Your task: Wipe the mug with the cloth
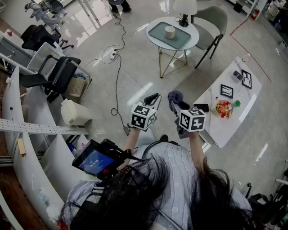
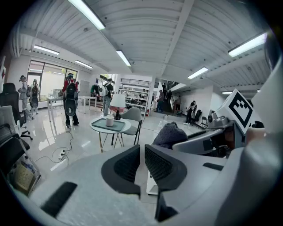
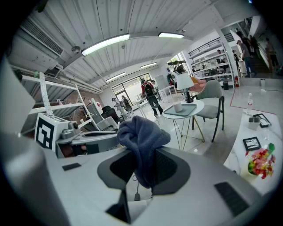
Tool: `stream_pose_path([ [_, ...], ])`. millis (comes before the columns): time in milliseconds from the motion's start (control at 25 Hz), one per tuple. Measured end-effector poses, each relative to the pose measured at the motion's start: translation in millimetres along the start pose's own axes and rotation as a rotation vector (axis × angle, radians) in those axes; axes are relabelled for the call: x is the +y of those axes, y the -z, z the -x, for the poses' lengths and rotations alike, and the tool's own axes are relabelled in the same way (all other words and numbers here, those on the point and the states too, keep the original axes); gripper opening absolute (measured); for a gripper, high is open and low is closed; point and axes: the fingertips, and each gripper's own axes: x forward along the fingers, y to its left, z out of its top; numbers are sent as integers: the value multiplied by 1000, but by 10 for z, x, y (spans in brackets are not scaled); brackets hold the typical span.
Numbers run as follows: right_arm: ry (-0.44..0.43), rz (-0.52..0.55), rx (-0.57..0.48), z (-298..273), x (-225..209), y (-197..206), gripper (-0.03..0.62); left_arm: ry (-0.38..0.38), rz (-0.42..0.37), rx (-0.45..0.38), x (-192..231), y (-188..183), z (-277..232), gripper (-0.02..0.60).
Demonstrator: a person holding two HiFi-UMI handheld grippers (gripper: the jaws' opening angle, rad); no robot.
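Observation:
A pale mug (image 1: 169, 32) stands on a grey-green tray (image 1: 177, 39) on the round white table (image 1: 155, 27), well beyond both grippers. It also shows small and far off in the left gripper view as the mug (image 2: 109, 121) and in the right gripper view as the mug (image 3: 178, 107). My right gripper (image 1: 175, 107) is shut on a dark blue cloth (image 3: 141, 139), which bunches above the jaws and hangs between them. My left gripper (image 1: 154, 99) is held up beside it with its jaws nearly together and nothing between them (image 2: 142, 152). Both are raised in the air above the floor.
A lamp (image 1: 184, 9) stands on the round table and a grey chair (image 1: 211, 22) sits behind it. A long white table (image 1: 238, 117) with frames and colourful bits lies to the right. A cable (image 1: 118, 76) runs across the floor. Office chairs (image 1: 58, 74) and shelving stand at the left.

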Motion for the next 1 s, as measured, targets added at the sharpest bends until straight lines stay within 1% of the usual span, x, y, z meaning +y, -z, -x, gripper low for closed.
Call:
stream_pose_path([
  [200,1,-1,-9,15,-68,-30,98,1,-1,2,-20,-9,-47,48],
  [400,-4,-33,-35,33,-104,-49,98,0,-2,6,-45,-2,-51,48],
  [560,-9,-43,-28,-30,-124,-40,98,3,-12,21,-29,13,-64,48],
  [800,-11,-45,-19,-263,-184,-161,98,-1,7,21,179,-38,-182,48],
  [1000,8,-53,-11,-578,-326,-376,98,18,6,34,490,-161,-473,48],
])
